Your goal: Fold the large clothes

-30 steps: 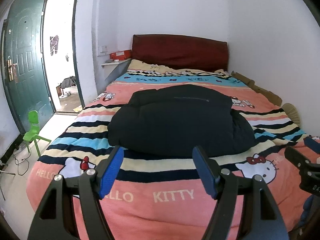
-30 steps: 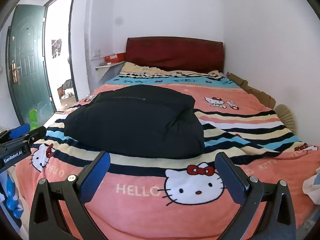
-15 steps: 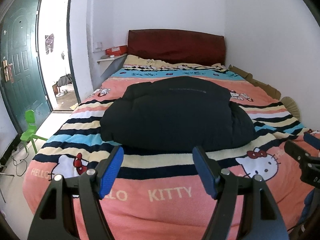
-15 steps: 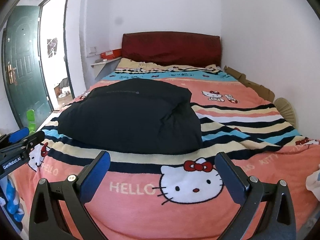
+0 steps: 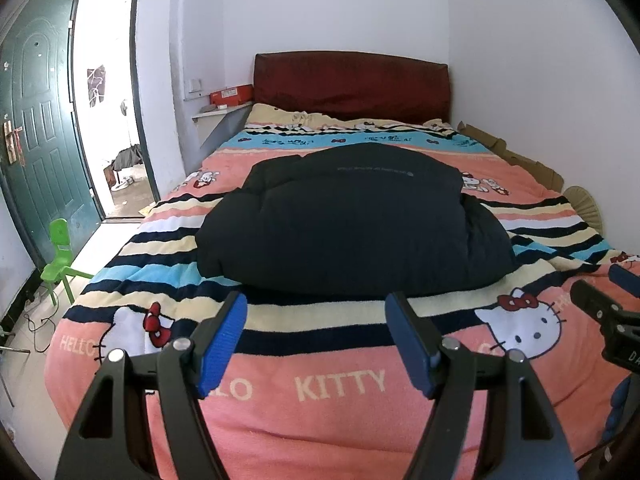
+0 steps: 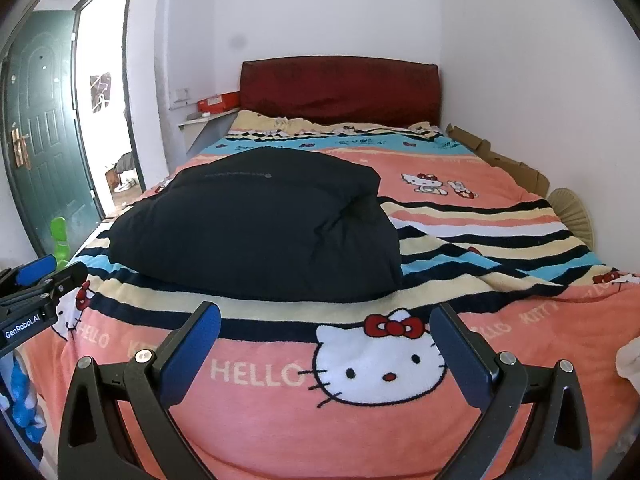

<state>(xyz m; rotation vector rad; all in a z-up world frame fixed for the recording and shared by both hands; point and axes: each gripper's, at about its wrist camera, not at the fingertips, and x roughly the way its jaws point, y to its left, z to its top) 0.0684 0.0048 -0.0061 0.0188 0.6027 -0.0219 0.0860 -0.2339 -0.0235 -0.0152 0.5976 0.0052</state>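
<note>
A folded black padded jacket (image 5: 352,216) is lying in the middle of the bed on a striped cartoon-cat blanket (image 5: 340,388), with a dark red headboard (image 5: 352,84) behind it, cardboard (image 5: 516,156) wedged along the right-hand wall, and a green door (image 5: 40,120) standing open beside a small green chair (image 5: 60,256) on the left. The left gripper (image 5: 316,340) and right gripper (image 6: 328,356) are both hovering over the blanket's near end with jaws spread wide, gripping nothing, well short of the jacket. The jacket's sleeves and far side are tucked out of sight, and the small print across its top is too fine to read.
</note>
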